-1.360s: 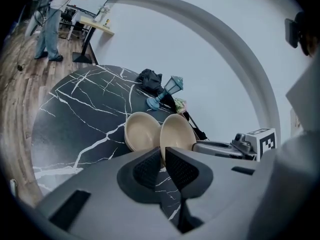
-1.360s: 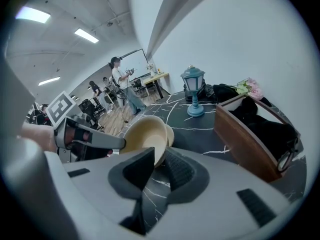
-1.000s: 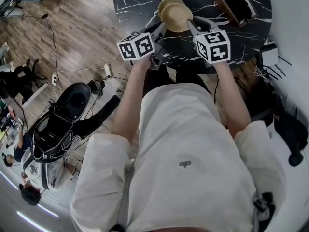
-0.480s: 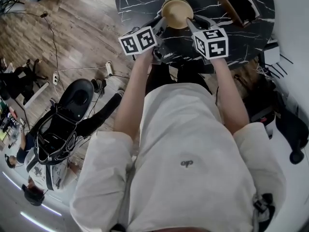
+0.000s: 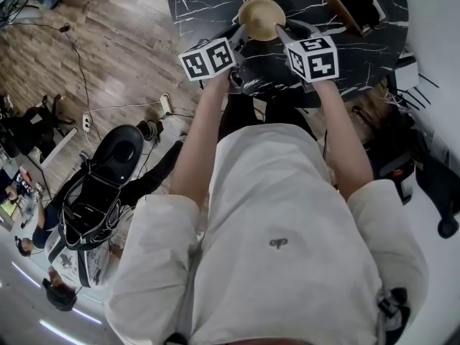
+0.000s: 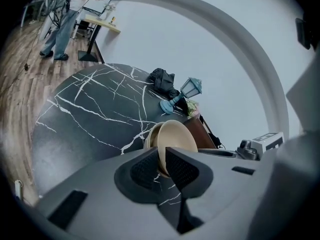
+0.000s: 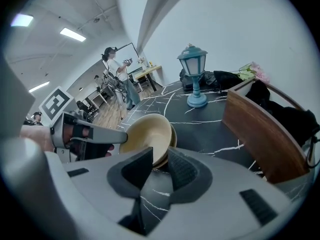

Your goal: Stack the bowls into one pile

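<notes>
Two tan bowls sit on the black marble table [image 5: 208, 6], the upper bowl [image 5: 260, 14] tilted inside the lower one [image 6: 149, 136]. My left gripper [image 5: 239, 34] is shut on the upper bowl's near-left rim [image 6: 175, 139], which is pinched between its pads. My right gripper [image 5: 285, 31] is at the near-right rim [image 7: 147, 131]. Its jaws have just been opening, and the rim stands between them with a small gap. From the right gripper view, the left gripper [image 7: 117, 134] touches the far rim, and the lower bowl's edge [image 7: 172, 136] peeks out under the upper bowl.
A wooden box [image 7: 260, 129] holding dark things stands right of the bowls. A blue lantern [image 7: 195, 74], a black bag [image 6: 162, 79] and flowers sit at the table's far side. Off the table are wood floor, cables, a black chair [image 5: 115, 149] and people.
The upper bowl, held between both grippers, moved over the lower bowl and sank into it. Both grippers shifted a little away from me with it.
</notes>
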### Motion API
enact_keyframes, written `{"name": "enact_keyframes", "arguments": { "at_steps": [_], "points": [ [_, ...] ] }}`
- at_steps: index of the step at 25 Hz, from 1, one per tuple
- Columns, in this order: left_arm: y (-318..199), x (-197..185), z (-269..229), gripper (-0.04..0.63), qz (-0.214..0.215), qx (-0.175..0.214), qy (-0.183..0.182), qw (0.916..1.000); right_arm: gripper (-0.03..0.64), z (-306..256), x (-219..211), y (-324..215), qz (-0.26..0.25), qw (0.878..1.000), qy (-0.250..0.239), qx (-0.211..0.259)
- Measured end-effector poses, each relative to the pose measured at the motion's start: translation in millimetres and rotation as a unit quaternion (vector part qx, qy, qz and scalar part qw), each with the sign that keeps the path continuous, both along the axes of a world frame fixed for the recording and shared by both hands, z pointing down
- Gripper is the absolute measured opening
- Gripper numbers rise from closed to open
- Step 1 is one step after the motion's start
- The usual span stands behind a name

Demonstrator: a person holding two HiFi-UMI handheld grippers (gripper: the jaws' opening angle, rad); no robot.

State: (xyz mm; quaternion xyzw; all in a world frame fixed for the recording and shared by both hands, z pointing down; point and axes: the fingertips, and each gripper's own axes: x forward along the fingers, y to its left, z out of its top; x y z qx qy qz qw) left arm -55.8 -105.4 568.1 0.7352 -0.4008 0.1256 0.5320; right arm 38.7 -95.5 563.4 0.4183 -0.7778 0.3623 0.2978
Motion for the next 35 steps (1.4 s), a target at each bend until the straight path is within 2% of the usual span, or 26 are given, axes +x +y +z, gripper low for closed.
{"name": "enact_keyframes", "arguments": {
  "at_steps": [7, 14, 24, 27, 29, 32, 35],
  "points": [
    [-0.3, -2.2, 5.4, 0.04, 0.024, -0.002, -0.01, 0.9997, 0.103, 5.8, 0.9, 1.6, 0.013, 1.0, 0.01, -0.008],
    [-1.3, -10.2, 0.6, 0.041, 0.044, 0.0, 0.0, 0.999, 0.106, 4.7, 4.8, 6.8, 0.038, 0.999, 0.026, -0.012],
    [2.3, -28.1, -17.0, 0.041, 0.11, 0.026, 0.011, 0.9935, 0.101, -21.6, 3.8, 16.9, 0.102, 0.993, 0.053, 0.01],
    [4.7, -35.1, -22.7, 0.041, 0.139, 0.045, 0.003, 0.9892, 0.101, -29.1, -1.4, 24.3, 0.122, 0.99, 0.062, 0.014],
    [3.9, -41.4, -28.1, 0.041, 0.161, 0.077, -0.025, 0.9835, 0.101, -34.5, -4.6, 29.1, 0.135, 0.988, 0.067, 0.02],
    [3.0, -44.7, -39.9, 0.041, 0.196, 0.138, -0.072, 0.9682, 0.097, -42.9, -7.6, 36.0, 0.143, 0.986, 0.074, 0.029],
    [4.7, -38.7, -53.3, 0.041, 0.22, 0.179, -0.088, 0.955, 0.095, -52.8, -8.1, 40.8, 0.146, 0.985, 0.077, 0.041]
  ]
}}
